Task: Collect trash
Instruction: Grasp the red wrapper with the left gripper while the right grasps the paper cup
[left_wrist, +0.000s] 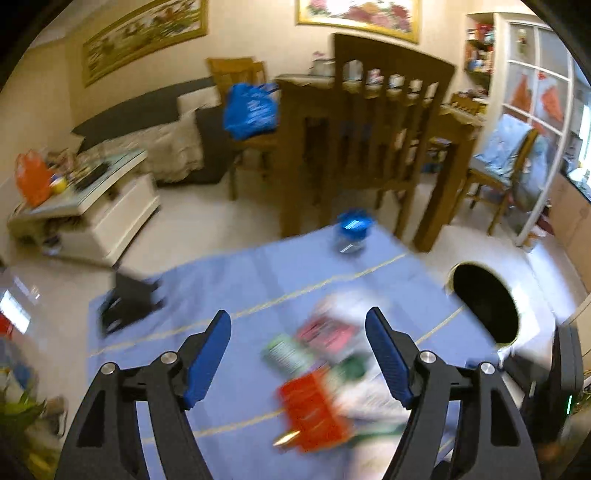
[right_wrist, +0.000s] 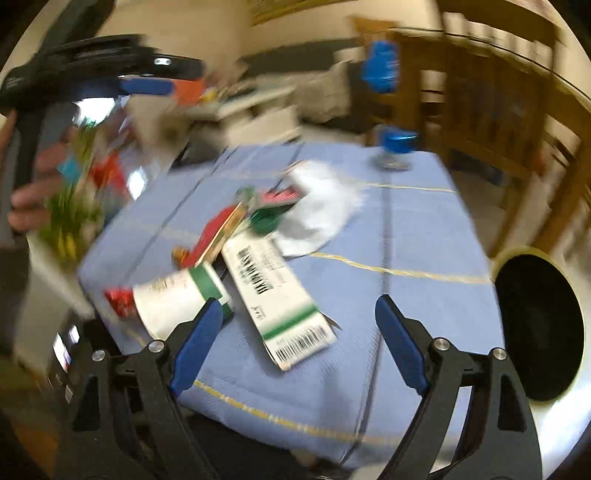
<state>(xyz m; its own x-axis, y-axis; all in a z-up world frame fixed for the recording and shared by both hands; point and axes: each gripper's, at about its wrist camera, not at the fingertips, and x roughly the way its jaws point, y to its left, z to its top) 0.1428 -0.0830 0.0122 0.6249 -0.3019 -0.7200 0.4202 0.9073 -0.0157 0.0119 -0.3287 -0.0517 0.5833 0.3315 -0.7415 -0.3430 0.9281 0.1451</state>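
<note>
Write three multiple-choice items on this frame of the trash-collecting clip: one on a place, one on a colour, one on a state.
1. Where does the bin with the black opening stand?
A. On the blue cloth
B. Beside the table, off the cloth's edge
C. On a chair

2. What colour is the lid of the small jar at the far end of the blue cloth?
A. Blue
B. Yellow
C. White

3. How does the right tool stand?
A. Shut on the white carton
B. Shut on nothing
C. Open, nothing between its fingers

Answers:
1 B: the right wrist view shows it past the cloth's edge, lower than the tabletop.
2 A: the lid is bright blue in both views.
3 C: its blue pads stand wide apart above the white carton with barcodes, not pressing on it.
</note>
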